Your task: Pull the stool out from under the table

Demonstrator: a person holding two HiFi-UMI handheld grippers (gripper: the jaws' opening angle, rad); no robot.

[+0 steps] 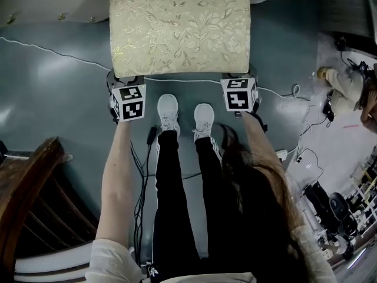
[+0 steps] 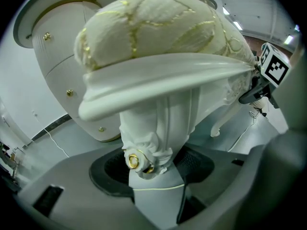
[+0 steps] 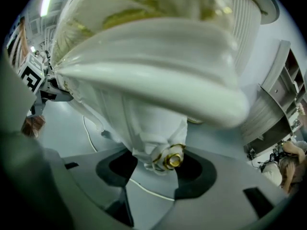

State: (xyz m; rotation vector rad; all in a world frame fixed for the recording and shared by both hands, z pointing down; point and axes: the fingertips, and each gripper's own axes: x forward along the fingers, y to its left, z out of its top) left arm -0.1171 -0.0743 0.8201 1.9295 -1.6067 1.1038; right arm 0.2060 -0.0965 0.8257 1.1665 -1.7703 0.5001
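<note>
Crosswise lies the stool [image 1: 179, 28], long axis left-right, left gripper [image 2: 154, 172] and right gripper [image 3: 154, 169] jaws clamping its legs

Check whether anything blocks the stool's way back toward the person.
The person's own white shoes stand close to the near edge of the stool, in its path. A thin white cable crosses the floor under that edge, and dark cables lie beside the left shoe.

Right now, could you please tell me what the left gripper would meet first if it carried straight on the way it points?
The stool's carved white leg: it already stands between the left gripper's jaws, which look closed on it. Past the leg lies grey floor.
</note>
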